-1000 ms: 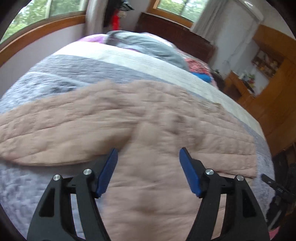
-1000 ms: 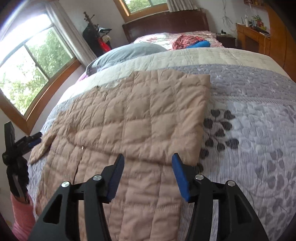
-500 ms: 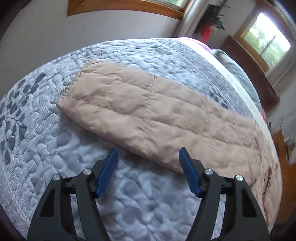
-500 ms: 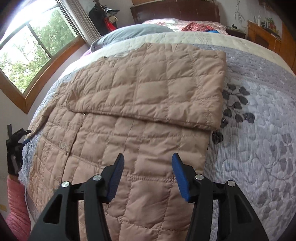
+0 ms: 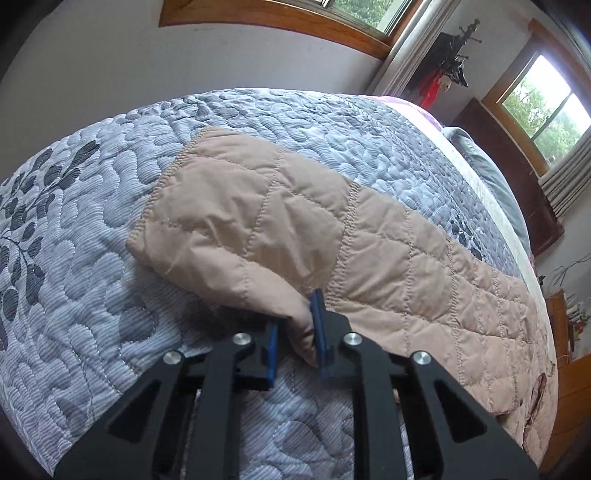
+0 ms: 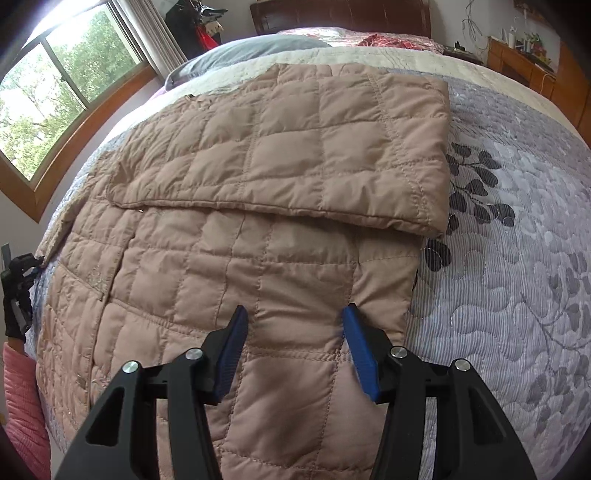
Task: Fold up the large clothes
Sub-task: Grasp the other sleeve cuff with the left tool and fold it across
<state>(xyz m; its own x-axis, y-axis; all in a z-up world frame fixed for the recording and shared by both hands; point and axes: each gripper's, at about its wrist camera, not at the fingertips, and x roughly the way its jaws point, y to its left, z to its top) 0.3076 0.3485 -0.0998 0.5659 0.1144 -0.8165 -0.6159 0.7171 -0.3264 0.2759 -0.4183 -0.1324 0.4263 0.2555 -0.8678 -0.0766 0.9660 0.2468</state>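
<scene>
A beige quilted jacket (image 6: 258, 206) lies spread on the bed, one sleeve folded across its upper body. In the left wrist view its other sleeve (image 5: 280, 225) stretches out over the quilt. My left gripper (image 5: 295, 325) is shut on the near edge of that sleeve, close to the cuff end. My right gripper (image 6: 295, 332) is open, its blue fingers hovering just above the jacket's lower body near the right side edge. The left gripper also shows small at the far left of the right wrist view (image 6: 18, 284).
The bed is covered by a grey patterned quilt (image 6: 517, 258). A grey pillow (image 6: 251, 51) and wooden headboard (image 6: 340, 14) are at the far end. Windows (image 6: 48, 96) line the left wall. A wooden cabinet (image 6: 532, 70) stands at the right.
My left gripper swung from the jacket's body out to the sleeve and closed on its edge. My right gripper moved down closer over the lower body, still open.
</scene>
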